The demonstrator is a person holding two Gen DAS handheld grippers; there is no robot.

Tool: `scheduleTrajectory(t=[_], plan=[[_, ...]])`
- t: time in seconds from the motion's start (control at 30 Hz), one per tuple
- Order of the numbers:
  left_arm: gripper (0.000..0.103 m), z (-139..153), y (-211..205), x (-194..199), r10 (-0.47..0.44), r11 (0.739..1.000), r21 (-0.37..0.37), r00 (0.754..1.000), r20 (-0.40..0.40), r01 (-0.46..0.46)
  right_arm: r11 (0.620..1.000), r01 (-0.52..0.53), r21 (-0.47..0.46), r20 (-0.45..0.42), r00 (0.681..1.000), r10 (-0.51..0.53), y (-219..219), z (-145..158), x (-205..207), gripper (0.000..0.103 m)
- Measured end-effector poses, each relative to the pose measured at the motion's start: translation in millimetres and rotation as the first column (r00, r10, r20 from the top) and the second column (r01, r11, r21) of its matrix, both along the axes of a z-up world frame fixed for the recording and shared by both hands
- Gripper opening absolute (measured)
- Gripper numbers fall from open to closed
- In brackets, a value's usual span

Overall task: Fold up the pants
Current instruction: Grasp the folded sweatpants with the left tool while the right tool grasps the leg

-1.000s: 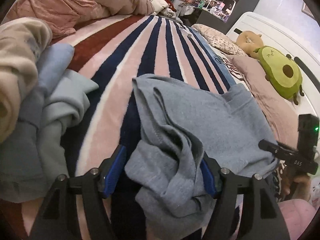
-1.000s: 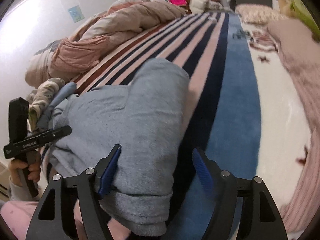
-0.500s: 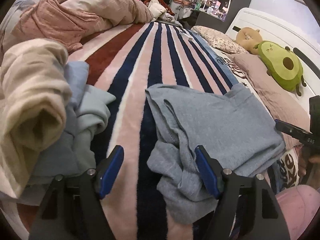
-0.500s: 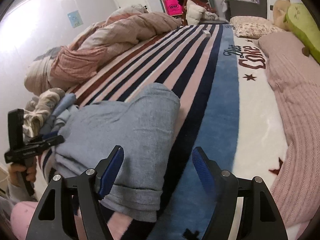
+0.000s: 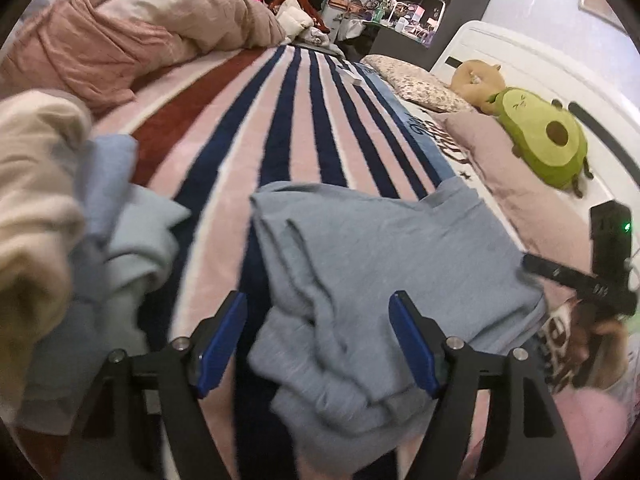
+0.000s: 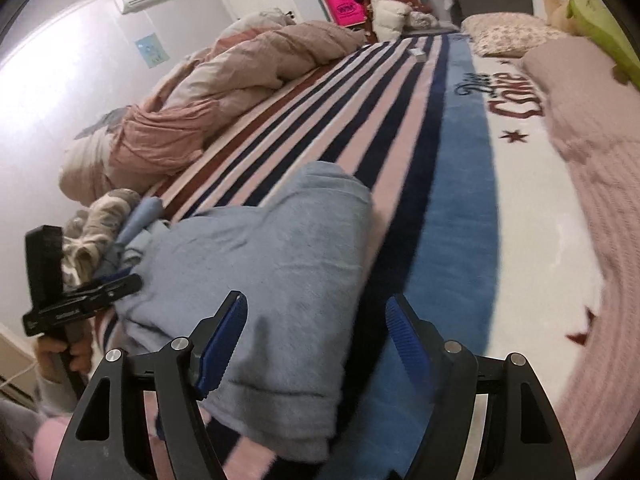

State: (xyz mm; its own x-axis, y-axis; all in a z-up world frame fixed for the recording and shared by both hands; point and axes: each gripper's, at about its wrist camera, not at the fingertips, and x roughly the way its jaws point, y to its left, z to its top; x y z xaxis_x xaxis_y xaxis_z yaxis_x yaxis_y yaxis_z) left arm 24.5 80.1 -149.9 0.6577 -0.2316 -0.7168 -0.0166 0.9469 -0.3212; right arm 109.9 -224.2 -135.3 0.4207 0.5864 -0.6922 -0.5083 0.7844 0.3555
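The near end of the grey pants (image 5: 372,280) is smeared by motion and runs out past the bottom edge in both views. The shelf items (image 5: 404,20) are too small to identify. The avocado plush (image 6: 600,28) is cut off by the right wrist view's edge.

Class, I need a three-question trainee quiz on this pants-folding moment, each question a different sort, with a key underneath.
1. True or false: the left gripper is clamped on the grey pants.
2. Multiple choice: the pants lie on (A) a bare wooden floor, (B) a striped blanket, (C) a glass table.
3. Fill in: the green plush by the headboard is shaped like an ____.

Key
1. False: both blue pads stand apart, with cloth between them but ungripped; the right gripper is open too.
2. B.
3. Avocado: the avocado plush lies on a pink cover near the pillows.
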Motion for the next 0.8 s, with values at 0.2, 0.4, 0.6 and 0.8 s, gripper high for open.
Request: scheduleTrajectory(t=[0.2, 0.4, 0.6, 0.8], plan=[[0.070, -24.7, -3.1, 21.7, -0.034, 0.995, -0.100, 0.997, -0.075, 0.027, 0.999, -0.053, -0.001, -0.069, 0.996, 0.053, 16.1, -20.7, 12.5, 0.068], [0.067, -32.6, -10.9, 27.9, -0.030, 0.994, -0.103, 0.996, -0.081, 0.022, 0.996, -0.077, 0.054, -0.152, 0.985, 0.084, 22.4, -44.3, 17.6, 0.063], [0.049, -22.3, -20.3, 26.5, -0.040, 0.998, -0.047, 0.998, -0.058, 0.037, 0.994, -0.085, 0.062, -0.130, 0.987, 0.093, 26.8, -39.6, 13.8, 0.042], [0.029, 0.8, -32.0, 16.4, -0.072, 0.997, 0.037, 0.997, 0.008, 0.071, 0.993, -0.088, 0.077, -0.078, 0.993, 0.094, 25.8, -21.1, 7.8, 0.032]])
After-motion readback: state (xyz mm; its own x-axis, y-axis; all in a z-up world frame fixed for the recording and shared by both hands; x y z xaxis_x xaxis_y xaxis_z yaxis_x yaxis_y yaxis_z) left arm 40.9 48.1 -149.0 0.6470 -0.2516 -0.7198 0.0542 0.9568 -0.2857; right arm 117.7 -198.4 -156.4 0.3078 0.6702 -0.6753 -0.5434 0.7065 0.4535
